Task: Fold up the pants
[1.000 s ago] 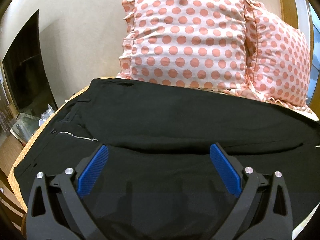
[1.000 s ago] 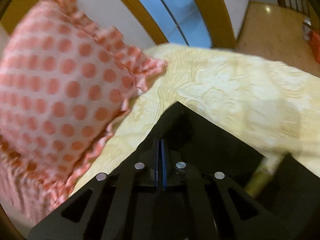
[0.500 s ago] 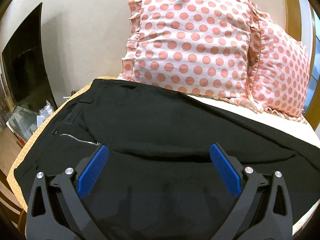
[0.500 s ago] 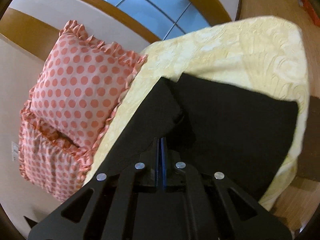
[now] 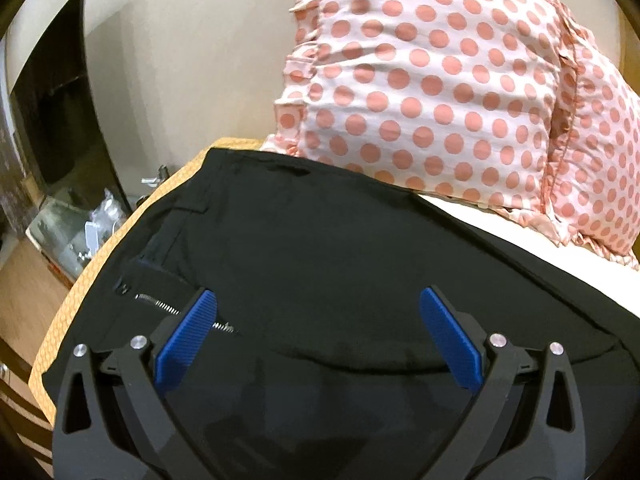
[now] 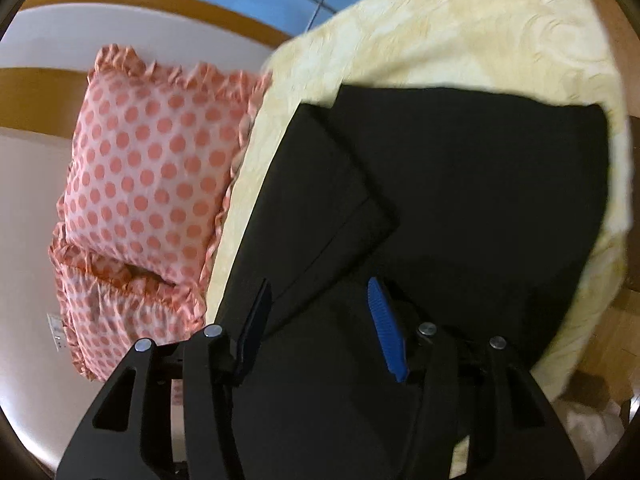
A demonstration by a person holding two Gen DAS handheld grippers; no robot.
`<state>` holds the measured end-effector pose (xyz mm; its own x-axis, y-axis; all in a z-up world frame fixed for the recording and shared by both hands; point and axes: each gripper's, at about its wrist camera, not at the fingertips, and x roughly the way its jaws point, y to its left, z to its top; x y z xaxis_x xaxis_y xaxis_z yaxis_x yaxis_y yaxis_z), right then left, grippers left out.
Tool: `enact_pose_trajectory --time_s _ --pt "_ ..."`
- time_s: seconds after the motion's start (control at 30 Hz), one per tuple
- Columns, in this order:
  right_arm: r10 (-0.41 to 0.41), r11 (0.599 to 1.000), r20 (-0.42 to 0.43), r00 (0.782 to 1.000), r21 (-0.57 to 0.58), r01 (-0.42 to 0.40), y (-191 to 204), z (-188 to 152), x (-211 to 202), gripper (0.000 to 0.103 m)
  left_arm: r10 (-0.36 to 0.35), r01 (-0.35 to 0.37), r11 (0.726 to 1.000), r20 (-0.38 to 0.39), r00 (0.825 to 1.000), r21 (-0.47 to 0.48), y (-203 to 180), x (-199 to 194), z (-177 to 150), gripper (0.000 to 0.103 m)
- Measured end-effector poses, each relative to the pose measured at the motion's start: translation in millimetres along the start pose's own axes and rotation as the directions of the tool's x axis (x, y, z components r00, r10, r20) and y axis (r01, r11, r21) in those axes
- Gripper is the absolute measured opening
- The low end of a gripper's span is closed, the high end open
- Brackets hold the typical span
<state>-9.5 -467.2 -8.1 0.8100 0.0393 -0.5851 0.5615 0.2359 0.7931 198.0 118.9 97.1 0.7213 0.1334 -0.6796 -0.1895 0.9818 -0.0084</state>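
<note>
Black pants point(image 5: 328, 248) lie spread on the bed, waistband and silver zipper point(image 5: 160, 304) at the left in the left wrist view. My left gripper point(image 5: 318, 320) is open and empty, hovering over the crotch area. In the right wrist view the pant legs point(image 6: 460, 184) lie on the cream bedspread, one leg's end folded over at an angle. My right gripper point(image 6: 320, 304) is open and empty just above the leg fabric.
Two pink polka-dot pillows point(image 5: 440, 88) stand at the head of the bed, also in the right wrist view point(image 6: 152, 176). The cream bedspread point(image 6: 460, 40) ends near the pants' hems. A dark cabinet and clutter point(image 5: 60, 128) sit left of the bed.
My right gripper was shut on the pant leg and has opened, letting the leg go onto the bed. My left gripper stayed open and shifted slightly nearer the waistband.
</note>
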Motion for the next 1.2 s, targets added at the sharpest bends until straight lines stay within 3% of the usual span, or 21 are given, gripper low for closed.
enact_pose_trajectory --time_s 0.13,0.23,0.3,0.4,0.43,0.57,0.63,0.77,0.97,1.03,1.1,1.13,1.2 --pt "-0.001 1.000 -0.022 1.000 0.021 0.002 12 13 22 0.054 -0.013 0.013 1.000 -0.009 1.000 0.021 -7 4 1 0.101" --pt "0.066 0.997 -0.025 0.997 0.038 -0.065 12 21 32 0.052 -0.037 0.037 0.999 -0.003 0.999 0.010 -6 5 1 0.101" --pt "0.079 0.997 0.009 0.997 -0.023 -0.079 15 16 33 0.051 -0.071 0.071 0.997 0.008 0.997 -0.003 -4 7 3 0.101" --pt "0.039 0.997 0.049 0.998 -0.067 -0.035 16 14 37 0.021 -0.070 0.070 0.998 0.018 0.997 -0.011 -5 14 12 0.101" --pt "0.039 0.997 0.054 0.998 -0.071 -0.035 13 14 39 0.004 -0.058 0.058 0.998 0.022 0.998 -0.004 -6 19 18 0.101" --pt "0.110 0.989 0.091 0.990 -0.107 -0.100 5 14 35 0.003 -0.080 0.080 0.997 0.006 0.997 0.002 -11 43 43 0.101" --pt "0.148 0.981 0.124 0.981 -0.147 -0.129 9 12 25 0.003 -0.113 0.112 0.993 -0.033 0.993 -0.036 -11 63 57 0.101" --pt "0.192 0.968 0.142 0.971 -0.188 -0.164 18 13 10 0.003 -0.198 0.173 0.970 -0.145 0.969 -0.172 -17 119 88 0.101" --pt "0.240 0.959 0.155 0.958 -0.191 -0.209 19 20 1 0.003 -0.111 0.064 0.981 -0.260 0.959 -0.183 -33 184 119 0.093" --pt "0.255 0.954 0.155 0.954 -0.201 -0.223 21 19 -2 0.003 -0.072 0.018 0.984 -0.305 0.950 -0.175 -34 203 124 0.080" --pt "0.263 0.951 0.152 0.953 -0.210 -0.228 24 21 -2 0.003 -0.059 -0.017 0.978 -0.351 0.934 -0.209 -27 217 124 0.036" --pt "0.263 0.951 0.151 0.953 -0.209 -0.229 25 22 -1 0.003 -0.042 -0.047 0.971 -0.360 0.932 -0.236 -20 218 122 0.027" --pt "0.264 0.951 0.145 0.953 -0.203 -0.233 24 23 1 0.003 -0.084 -0.022 0.952 -0.328 0.941 -0.305 -4 207 116 0.013"
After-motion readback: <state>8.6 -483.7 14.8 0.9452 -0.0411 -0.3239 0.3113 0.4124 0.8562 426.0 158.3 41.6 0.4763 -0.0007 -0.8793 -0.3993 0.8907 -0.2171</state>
